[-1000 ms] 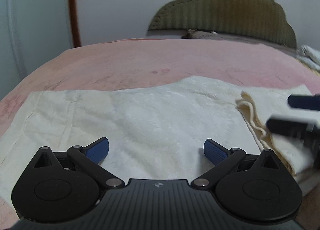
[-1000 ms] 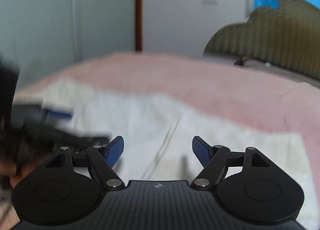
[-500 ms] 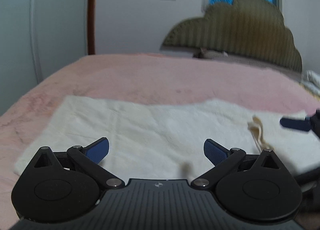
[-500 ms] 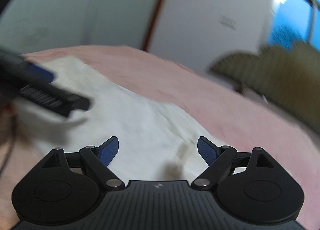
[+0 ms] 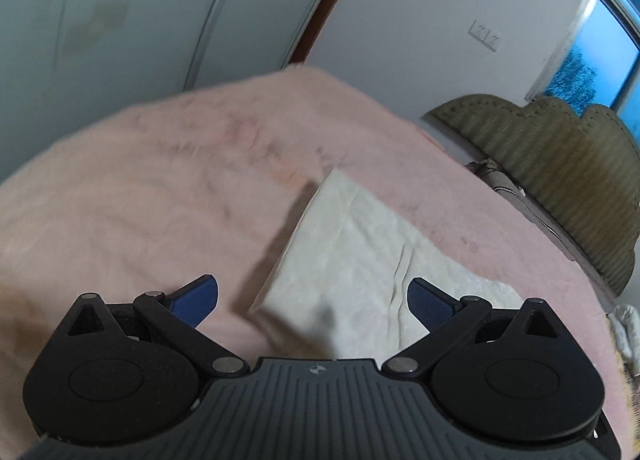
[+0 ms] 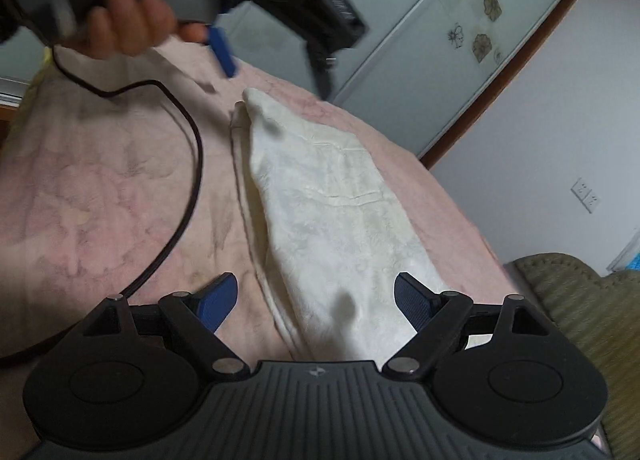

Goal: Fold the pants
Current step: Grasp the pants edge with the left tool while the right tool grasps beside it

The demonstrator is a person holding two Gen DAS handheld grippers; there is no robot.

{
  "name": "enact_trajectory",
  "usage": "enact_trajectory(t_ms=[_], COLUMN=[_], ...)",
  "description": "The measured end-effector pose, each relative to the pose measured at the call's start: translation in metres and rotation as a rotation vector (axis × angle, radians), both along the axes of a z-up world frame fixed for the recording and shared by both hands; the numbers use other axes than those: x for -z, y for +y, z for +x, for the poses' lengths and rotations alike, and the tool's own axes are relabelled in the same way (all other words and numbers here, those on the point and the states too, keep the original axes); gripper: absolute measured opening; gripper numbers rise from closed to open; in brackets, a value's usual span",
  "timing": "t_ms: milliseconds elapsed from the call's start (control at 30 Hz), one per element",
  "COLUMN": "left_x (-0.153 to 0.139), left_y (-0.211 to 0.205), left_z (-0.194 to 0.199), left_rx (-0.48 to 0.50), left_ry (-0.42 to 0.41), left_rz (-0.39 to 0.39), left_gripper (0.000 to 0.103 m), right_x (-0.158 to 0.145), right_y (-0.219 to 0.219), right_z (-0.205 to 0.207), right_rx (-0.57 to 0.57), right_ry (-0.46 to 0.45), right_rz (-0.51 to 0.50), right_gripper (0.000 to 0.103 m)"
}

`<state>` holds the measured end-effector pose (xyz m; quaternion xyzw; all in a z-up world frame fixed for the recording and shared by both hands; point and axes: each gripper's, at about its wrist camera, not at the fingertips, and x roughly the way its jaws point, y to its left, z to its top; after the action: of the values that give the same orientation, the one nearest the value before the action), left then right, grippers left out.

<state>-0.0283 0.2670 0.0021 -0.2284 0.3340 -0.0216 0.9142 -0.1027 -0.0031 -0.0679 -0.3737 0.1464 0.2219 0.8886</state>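
Pants (image 6: 336,215) lie on the pink bed (image 6: 100,195) as a long narrow cream strip, so imo lengthwise fold's done w/ crosswise folds left, both left tool (image 5: 312,302) & right tool (image 6: 316,300) spread wide, holding nothing, and no containers in sight.

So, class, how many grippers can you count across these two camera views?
2. The right gripper, open, sits over the near end of the cream pants. The left gripper, open, is held in a hand above their far end.
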Motion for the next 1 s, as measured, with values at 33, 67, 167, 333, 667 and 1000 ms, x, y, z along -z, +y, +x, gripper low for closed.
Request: enact_trajectory(t_ms=[33,67,167,333,667,1000], left_x=[0.004,0.007,0.020,0.034,0.043,0.045], left_y=[0.004,0.008,0.019,0.019,0.015,0.007], left_z=[0.000,0.000,0.007,0.022,0.044,0.060], left_rx=[0.005,0.011,0.046,0.097,0.044,0.067], left_ry=[0.021,0.035,0.080,0.110,0.088,0.072], left_rz=[-0.036,-0.072,-0.195,-0.342,-0.475,-0.518], left_gripper=[0.102,0.102,0.102,0.102,0.102,0.101], right_x=[0.000,0.001,0.004,0.003,0.003,-0.002], right_y=[0.002,0.005,0.017,0.030,0.041,0.051], right_z=[0.001,0.003,0.014,0.035,0.046,0.050], right_rx=[0.019,0.039,0.067,0.136,0.091,0.026], right_ry=[-0.014,-0.033,-0.073,-0.105,-0.115,-0.009], right_rz=[0.001,-0.003,-0.043,-0.017,-0.015,0.019], right_gripper=[0.086,0.086,0.091,0.103,0.102,0.030])
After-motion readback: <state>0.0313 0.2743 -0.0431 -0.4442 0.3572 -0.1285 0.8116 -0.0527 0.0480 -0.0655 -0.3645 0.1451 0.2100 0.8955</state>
